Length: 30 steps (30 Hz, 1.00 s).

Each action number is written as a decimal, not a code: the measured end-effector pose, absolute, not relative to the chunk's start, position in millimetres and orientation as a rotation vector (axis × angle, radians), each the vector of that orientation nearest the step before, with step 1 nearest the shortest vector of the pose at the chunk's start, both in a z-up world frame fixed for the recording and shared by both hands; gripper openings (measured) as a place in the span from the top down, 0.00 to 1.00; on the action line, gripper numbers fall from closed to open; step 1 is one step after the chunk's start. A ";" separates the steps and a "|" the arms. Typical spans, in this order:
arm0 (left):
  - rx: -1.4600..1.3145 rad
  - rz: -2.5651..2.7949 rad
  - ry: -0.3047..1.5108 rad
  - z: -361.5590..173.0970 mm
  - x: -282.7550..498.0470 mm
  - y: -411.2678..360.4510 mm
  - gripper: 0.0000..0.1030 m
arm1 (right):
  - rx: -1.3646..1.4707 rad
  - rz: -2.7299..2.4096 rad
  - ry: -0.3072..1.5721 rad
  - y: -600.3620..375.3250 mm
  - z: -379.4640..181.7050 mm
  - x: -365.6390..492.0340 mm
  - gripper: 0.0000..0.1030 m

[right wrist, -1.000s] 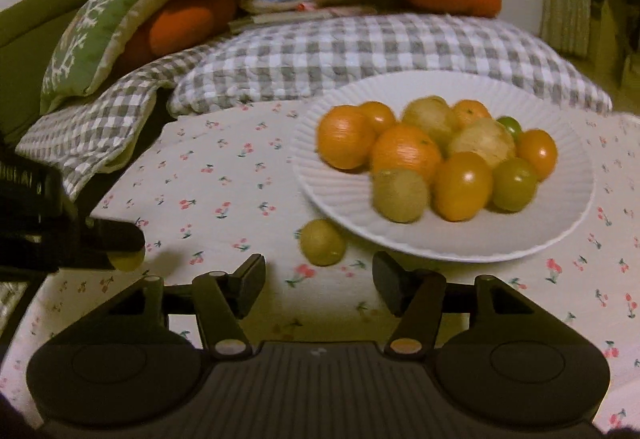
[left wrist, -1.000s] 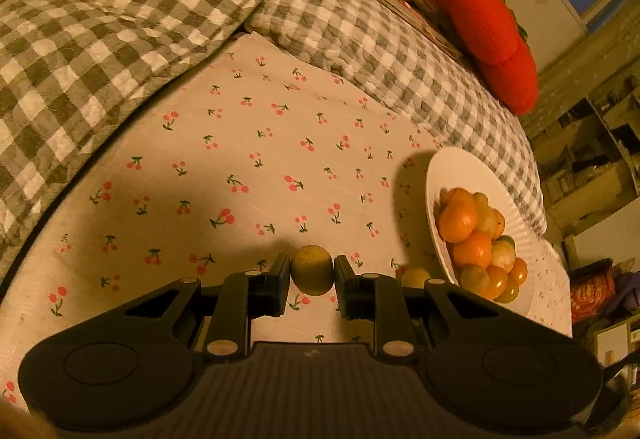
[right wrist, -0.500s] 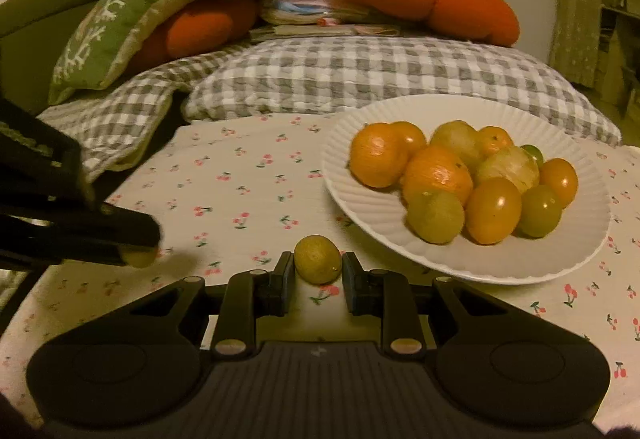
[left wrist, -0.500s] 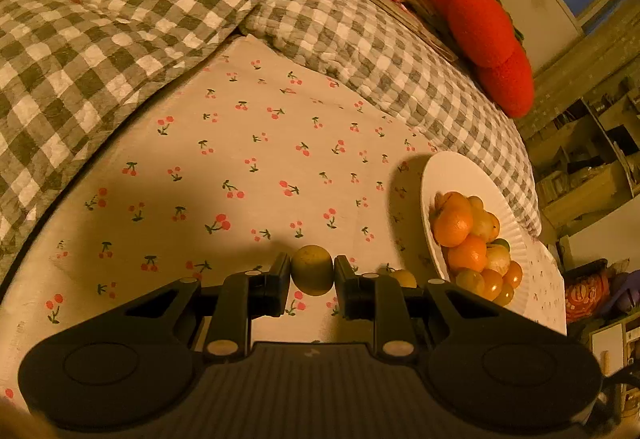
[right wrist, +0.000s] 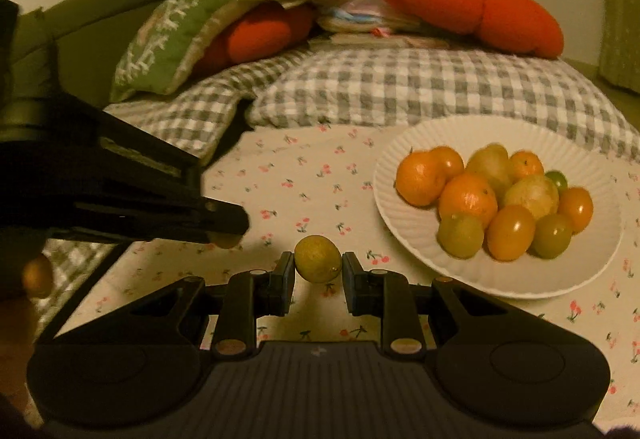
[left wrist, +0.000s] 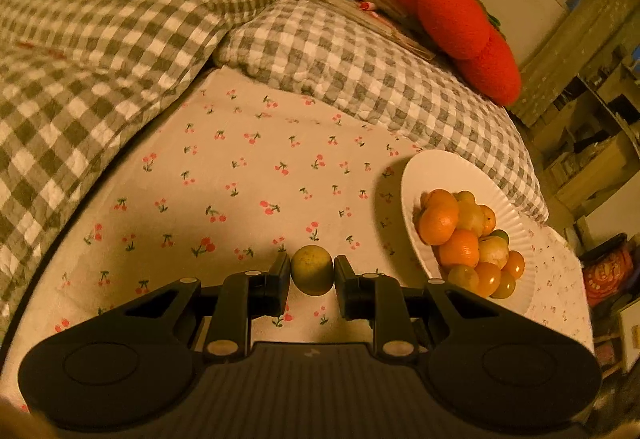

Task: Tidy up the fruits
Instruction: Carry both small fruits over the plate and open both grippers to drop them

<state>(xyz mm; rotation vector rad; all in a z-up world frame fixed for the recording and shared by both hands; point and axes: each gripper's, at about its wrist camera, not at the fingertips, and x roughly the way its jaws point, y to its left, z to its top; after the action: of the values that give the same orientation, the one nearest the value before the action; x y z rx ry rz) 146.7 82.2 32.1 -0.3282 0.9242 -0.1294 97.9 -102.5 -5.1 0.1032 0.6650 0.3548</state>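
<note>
My left gripper [left wrist: 311, 273] is shut on a small yellow-green fruit [left wrist: 311, 275], held above the cherry-print cloth [left wrist: 240, 179]. My right gripper [right wrist: 318, 271] is shut on a second yellow-green fruit [right wrist: 318, 258], lifted just off the cloth [right wrist: 304, 179]. A white ridged plate [right wrist: 404, 155] to the right carries several orange and green fruits [right wrist: 468, 199]; in the left wrist view the same plate [left wrist: 436, 169] lies to the right of my fingers. The left gripper [right wrist: 216, 223] shows as a black bar at the left of the right wrist view, its fruit mostly hidden.
Grey checked pillows [left wrist: 360, 75] border the cloth at the back and left. Orange plush cushions [right wrist: 472, 7] and a green patterned pillow [right wrist: 176, 35] pile behind them. Shelves with clutter [left wrist: 592, 143] stand off to the right.
The right gripper came down around the loose fruit beside the plate, shut on it and lifted it. The left gripper, holding its fruit throughout, rose a little.
</note>
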 end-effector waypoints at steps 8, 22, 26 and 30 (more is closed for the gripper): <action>-0.275 -0.136 0.901 40.6 146.1 58.2 0.89 | 0.133 0.367 0.646 -126.1 10.2 93.4 0.78; -0.243 -0.181 0.841 54.0 157.6 6.4 0.89 | 0.218 0.244 0.610 -200.2 33.8 112.5 0.78; -0.261 -0.188 0.823 54.6 166.5 -4.8 0.89 | 0.257 0.201 0.609 -221.5 36.8 125.6 0.78; -0.275 -0.192 0.764 57.3 178.2 -13.5 0.89 | 0.315 0.167 0.639 -236.9 35.5 140.2 0.78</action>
<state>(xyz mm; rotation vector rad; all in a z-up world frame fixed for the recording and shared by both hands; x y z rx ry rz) 178.2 -13.5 57.3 -0.2751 0.7643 -0.1924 140.2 -236.9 35.5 0.3150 0.6387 0.1668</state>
